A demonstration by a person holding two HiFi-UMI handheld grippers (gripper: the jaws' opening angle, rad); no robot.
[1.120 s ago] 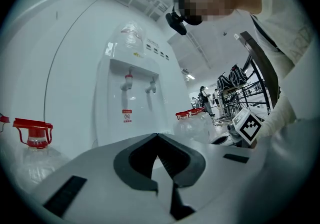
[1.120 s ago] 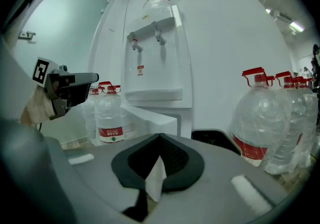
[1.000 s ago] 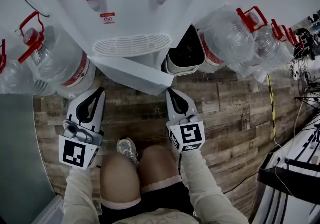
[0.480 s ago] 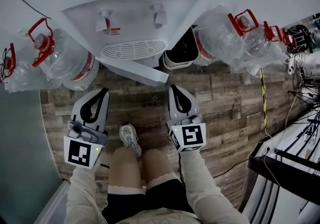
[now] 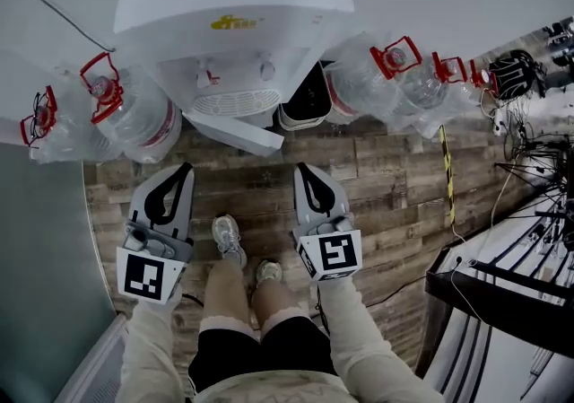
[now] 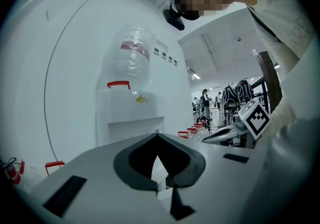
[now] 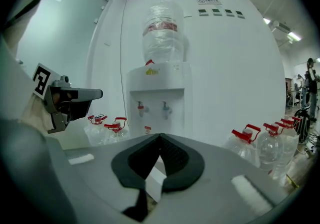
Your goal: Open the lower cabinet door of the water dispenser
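Observation:
The white water dispenser (image 5: pixel 235 24) stands against the wall with a large bottle on top (image 7: pixel 162 31). Its lower cabinet door (image 5: pixel 238 135) stands swung out at an angle over the wooden floor. My left gripper (image 5: pixel 183 170) hovers in front of the door's left side, jaws together with nothing between them. My right gripper (image 5: pixel 302 170) hovers to the door's right, also shut and empty. Neither touches the door. In the left gripper view the dispenser (image 6: pixel 131 113) shows beyond the closed tips of the left gripper (image 6: pixel 158 134); the right gripper view shows its taps (image 7: pixel 152 109) above the right gripper (image 7: pixel 160 136).
Water bottles with red handles lie left (image 5: pixel 134 118) and right (image 5: pixel 368 83) of the dispenser. A black bin (image 5: pixel 305 100) stands beside it. Cables and a black frame (image 5: pixel 502 293) fill the right. A grey panel (image 5: pixel 45 258) bounds the left. The person's shoes (image 5: pixel 229 240) stand between the grippers.
The person has stood up from a crouch and both grippers have risen, still shut. The dispenser now looks smaller and lower in the head view; its door stays swung out.

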